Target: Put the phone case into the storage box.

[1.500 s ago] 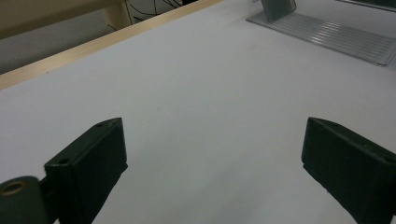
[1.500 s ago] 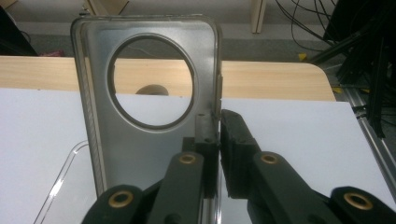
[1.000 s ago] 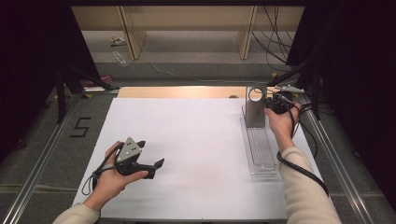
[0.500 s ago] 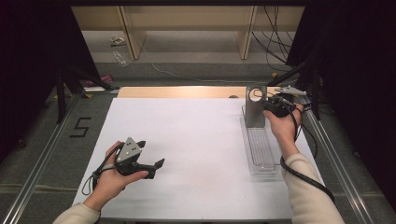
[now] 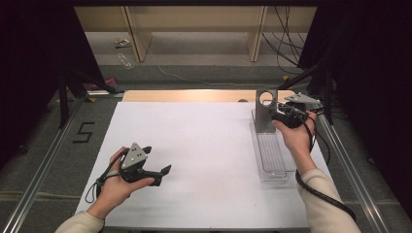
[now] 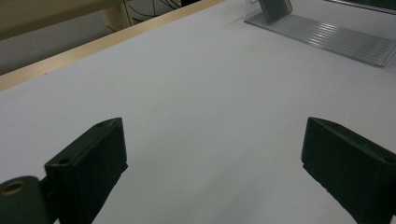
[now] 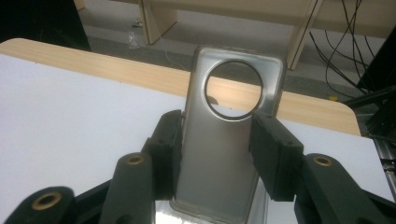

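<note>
Releasing now: my right hand-held gripper has just been opening its jaws, with the grey metal phone-back plate with a round hole upright between them in the clear ribbed plastic tray. Placement looks done. Left hand-held gripper spread, idle over the white table.

One number to read: big dark "5", marked on grey floor left of white table. No other words.
</note>
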{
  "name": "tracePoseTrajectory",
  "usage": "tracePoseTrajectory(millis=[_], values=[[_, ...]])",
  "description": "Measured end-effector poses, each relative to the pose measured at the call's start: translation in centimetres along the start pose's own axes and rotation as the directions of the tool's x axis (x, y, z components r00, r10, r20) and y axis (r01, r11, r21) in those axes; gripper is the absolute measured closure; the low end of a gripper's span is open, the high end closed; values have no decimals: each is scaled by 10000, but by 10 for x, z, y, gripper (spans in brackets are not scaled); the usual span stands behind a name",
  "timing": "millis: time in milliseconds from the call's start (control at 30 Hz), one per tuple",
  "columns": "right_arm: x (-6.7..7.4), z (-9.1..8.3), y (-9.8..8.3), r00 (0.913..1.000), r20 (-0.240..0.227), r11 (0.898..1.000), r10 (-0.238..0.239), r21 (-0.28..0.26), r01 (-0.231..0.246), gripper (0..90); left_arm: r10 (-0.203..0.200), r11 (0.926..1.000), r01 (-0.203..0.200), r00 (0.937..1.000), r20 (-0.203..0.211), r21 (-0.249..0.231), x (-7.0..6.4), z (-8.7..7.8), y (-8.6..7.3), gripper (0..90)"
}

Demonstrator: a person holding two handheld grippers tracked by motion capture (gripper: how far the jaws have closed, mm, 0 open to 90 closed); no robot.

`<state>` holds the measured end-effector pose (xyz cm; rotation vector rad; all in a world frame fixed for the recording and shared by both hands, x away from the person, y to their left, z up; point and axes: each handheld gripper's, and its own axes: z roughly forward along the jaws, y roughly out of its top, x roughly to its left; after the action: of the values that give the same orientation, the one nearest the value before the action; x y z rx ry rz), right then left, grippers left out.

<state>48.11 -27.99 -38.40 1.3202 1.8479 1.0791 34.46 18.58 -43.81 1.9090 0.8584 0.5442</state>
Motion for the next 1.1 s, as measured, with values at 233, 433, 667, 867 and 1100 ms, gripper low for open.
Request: tracePoseTrajectory(millis=[233,433,667,867,1100], values=[[5,-5,-2,9996,-245,9999,-150,-51,149,494,-7,10000,7,10000,-3,-11,0,0,0,64],[7,-10,-5,9991,-378,9997,-202,-121,198,436,-28,10000,28,10000,-2,-11,0,0,0,64],[9,-17,-9,9983,-566,9997,-130,-219,118,346,-28,10000,28,10000,-4,-13,0,0,0,64],[9,-23,-15,9974,-711,9997,96,-226,-112,272,-13,10000,12,10000,-11,-15,0,0,0,64],[12,-31,-21,9948,-1019,9994,-47,-332,13,225,4,10000,-4,10000,-22,-16,0,-1,0,64]])
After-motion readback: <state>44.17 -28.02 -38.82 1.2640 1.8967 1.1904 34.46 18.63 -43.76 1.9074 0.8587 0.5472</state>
